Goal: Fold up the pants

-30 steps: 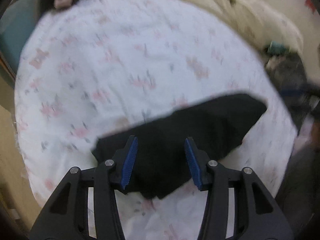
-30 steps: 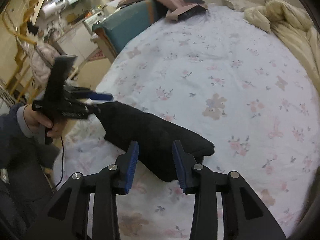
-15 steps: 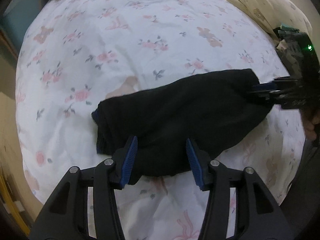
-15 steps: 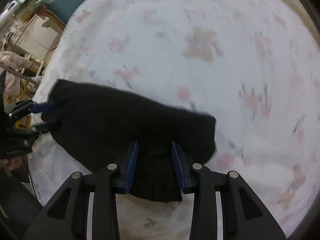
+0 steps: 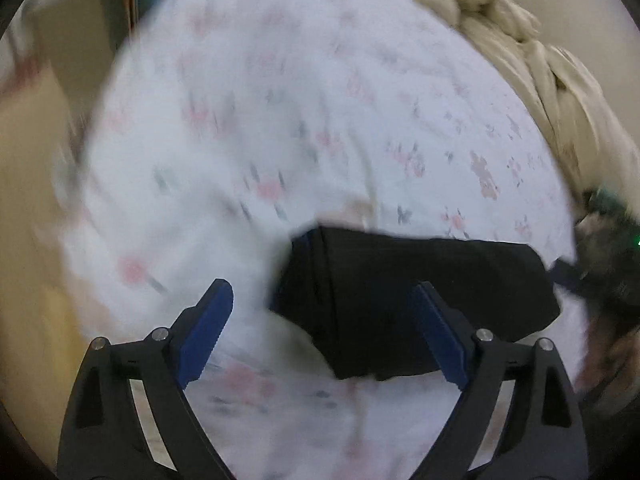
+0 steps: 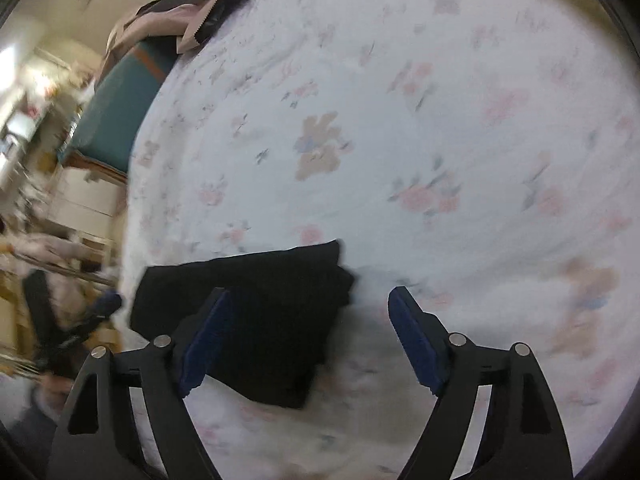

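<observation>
The black pants [image 5: 404, 300] lie folded in a compact bundle on the floral bed sheet [image 5: 280, 128]. My left gripper [image 5: 324, 336] is open and empty, just above the bundle's near left end. In the right wrist view the pants [image 6: 256, 312] lie near the bed's left edge. My right gripper [image 6: 308, 336] is open and empty over the bundle's right end. The right gripper also shows at the right edge of the left wrist view [image 5: 576, 276], and the left one at the left of the right wrist view [image 6: 92, 316].
A cream duvet [image 5: 520, 52] is bunched along the far right of the bed. A teal chair [image 6: 116, 108] with pink and dark clothes [image 6: 188, 20] stands at the bed's far left corner. Furniture and clutter [image 6: 36, 168] lie beyond the bed's left edge.
Both grippers have opened wide and let go of the pants. The bundle now lies flat on the sheet, and both grippers have pulled back a little.
</observation>
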### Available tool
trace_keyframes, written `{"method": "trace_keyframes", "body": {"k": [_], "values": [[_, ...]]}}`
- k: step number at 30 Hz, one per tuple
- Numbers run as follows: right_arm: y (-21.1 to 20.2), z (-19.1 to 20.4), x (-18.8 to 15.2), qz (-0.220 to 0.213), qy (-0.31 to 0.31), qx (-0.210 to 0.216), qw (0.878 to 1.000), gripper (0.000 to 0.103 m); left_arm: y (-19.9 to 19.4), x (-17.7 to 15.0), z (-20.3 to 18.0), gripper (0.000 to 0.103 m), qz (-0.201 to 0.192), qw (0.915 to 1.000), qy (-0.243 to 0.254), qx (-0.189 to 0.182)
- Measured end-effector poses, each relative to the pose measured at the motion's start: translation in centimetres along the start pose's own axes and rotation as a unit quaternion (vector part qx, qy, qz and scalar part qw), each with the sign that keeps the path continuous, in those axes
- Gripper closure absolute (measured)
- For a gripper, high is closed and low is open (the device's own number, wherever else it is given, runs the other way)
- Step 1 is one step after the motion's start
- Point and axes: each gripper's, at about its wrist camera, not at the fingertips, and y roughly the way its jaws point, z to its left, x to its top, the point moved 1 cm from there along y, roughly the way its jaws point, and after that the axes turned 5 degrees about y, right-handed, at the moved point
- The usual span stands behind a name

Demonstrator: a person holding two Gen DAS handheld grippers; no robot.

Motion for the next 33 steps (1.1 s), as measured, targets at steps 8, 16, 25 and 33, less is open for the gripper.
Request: {"method": "trace_keyframes", "body": {"k": [8, 16, 25, 33], "values": [[5.2, 2.3, -1.9, 0.055, -0.055, -0.035, 0.996, 0.021, 3.5, -2.1, -4.2, 0.045, 0.017, 0.9960, 0.081, -0.034], [3.9, 5.2, 0.4, 0.004, -0.088, 0.026, 0.996, 0.079, 0.4, 1.6, -4.2, 0.083, -0.029, 0.9946, 0.079, -0.060], [2.8, 11.0, 11.1, -0.074, -0.157, 0.054, 0.983, 0.080, -1.1, 13.2, -5.0, 0.083, -0.116, 0.9864, 0.110, -0.041], [8.6, 14.4, 22.8, -0.095, -0.191, 0.025, 0.977, 0.080, 4.3, 24.5, -2.9, 0.083, -0.153, 0.9818, 0.112, 0.002]]}}
